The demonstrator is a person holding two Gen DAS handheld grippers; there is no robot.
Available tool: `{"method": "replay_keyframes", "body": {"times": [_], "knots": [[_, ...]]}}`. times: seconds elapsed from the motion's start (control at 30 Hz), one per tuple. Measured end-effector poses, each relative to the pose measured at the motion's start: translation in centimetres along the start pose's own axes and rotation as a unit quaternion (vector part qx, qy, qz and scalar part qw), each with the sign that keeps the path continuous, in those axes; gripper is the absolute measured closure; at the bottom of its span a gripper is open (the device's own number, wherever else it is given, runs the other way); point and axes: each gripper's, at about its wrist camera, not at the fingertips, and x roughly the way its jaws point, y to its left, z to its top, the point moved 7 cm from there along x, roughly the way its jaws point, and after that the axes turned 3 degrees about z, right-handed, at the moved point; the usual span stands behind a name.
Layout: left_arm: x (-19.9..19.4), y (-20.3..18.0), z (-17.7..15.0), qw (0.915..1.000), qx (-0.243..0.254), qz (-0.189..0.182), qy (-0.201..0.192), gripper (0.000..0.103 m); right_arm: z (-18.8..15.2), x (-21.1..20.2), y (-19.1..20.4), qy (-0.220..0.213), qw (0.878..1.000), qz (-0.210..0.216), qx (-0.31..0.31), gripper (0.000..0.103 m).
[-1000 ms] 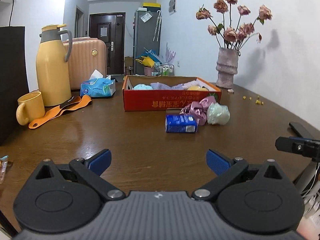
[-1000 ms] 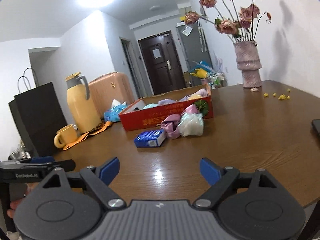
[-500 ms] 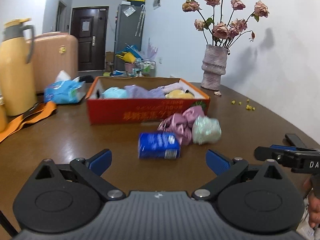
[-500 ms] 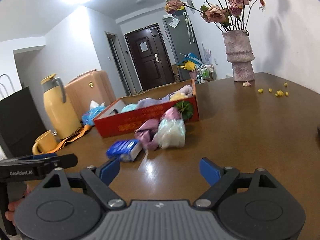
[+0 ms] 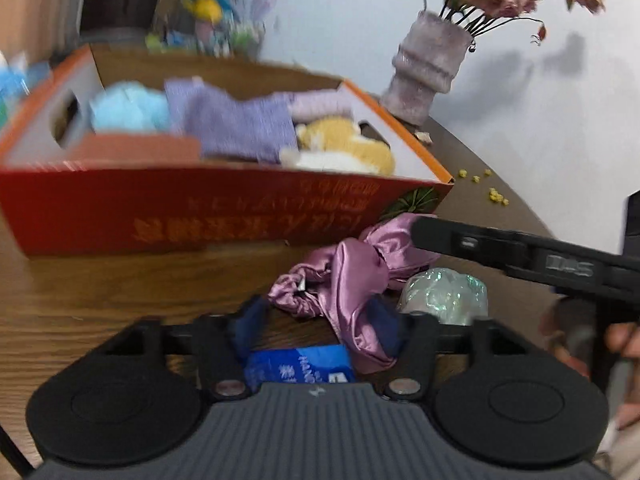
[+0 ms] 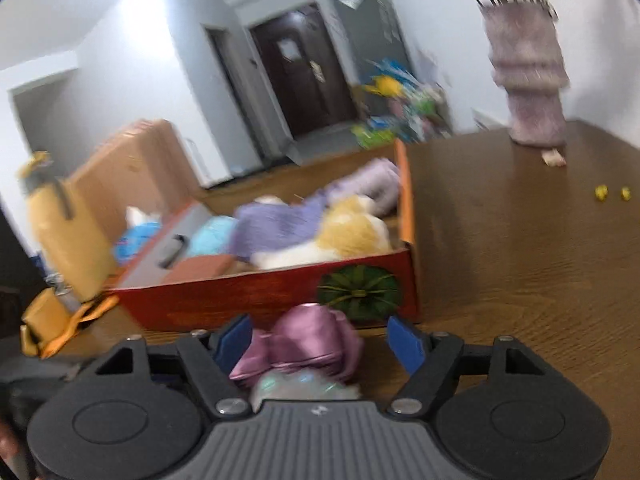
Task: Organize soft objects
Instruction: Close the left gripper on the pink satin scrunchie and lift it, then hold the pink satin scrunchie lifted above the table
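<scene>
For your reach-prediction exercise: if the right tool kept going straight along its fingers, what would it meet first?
Probably the pink satin scrunchie, lying between the right tool's open, just-closing fingers, with the red cardboard box behind it; blur leaves depth uncertain.

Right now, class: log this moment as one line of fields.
left gripper: closing around blue pack | right gripper: closing around pink scrunchie | red box: partly filled

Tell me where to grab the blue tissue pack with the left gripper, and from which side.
Grip the blue tissue pack across its short sides, coming from above and in front as the left gripper already sits, its jaws having just been closing around it. It lies flat on the table, so its side faces suit the pads. The pink satin scrunchie drapes over its right end; avoid pinching that.
</scene>
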Motion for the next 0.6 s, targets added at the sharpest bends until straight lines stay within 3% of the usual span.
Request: {"method": "replay_keyframes", "body": {"times": [0.03, 0.07, 0.17, 0.23, 0.33, 0.47, 0.6], "knots": [[0.1, 0.1, 0.2, 0.9999, -0.004, -0.010, -0.006, 0.058, 0.0, 0.7, -0.3, 0.004, 1.000, 0.001, 0.004, 0.045], [0.1, 0.2, 0.3, 0.9997, -0.005, -0.021, -0.009, 0.069, -0.1, 1.3, -0.4, 0.007, 1.000, 0.011, 0.011, 0.068], [-0.2, 0.0, 0.5, 0.9989, 0.005, -0.037, -0.030, 0.092, -0.4, 1.9, -0.4, 0.012, 0.999, 0.032, 0.027, 0.076], [-1.0, -0.2, 0.9, 0.9979, 0.012, -0.038, -0.052, 0.097, -0.1, 1.5, 0.1, 0.006, 1.000, 0.028, 0.012, 0.083], [-3.9, -1.5, 1.8, 0.9944, 0.034, -0.032, -0.095, 0.098, 1.0, -0.6, 1.7, -0.035, 0.999, 0.037, -0.001, 0.085], [-10.8, -3.8, 1.8, 0.9836, 0.065, -0.030, -0.166, 0.098, 2.0, -6.2, 5.7, -0.102, 0.992, 0.050, -0.049, 0.085], [-15.2, -4.8, -2.3, 0.9821, 0.073, -0.018, -0.172, 0.098, -0.9, -10.9, 8.6, -0.109, 0.989, 0.079, -0.059, 0.085]]}}
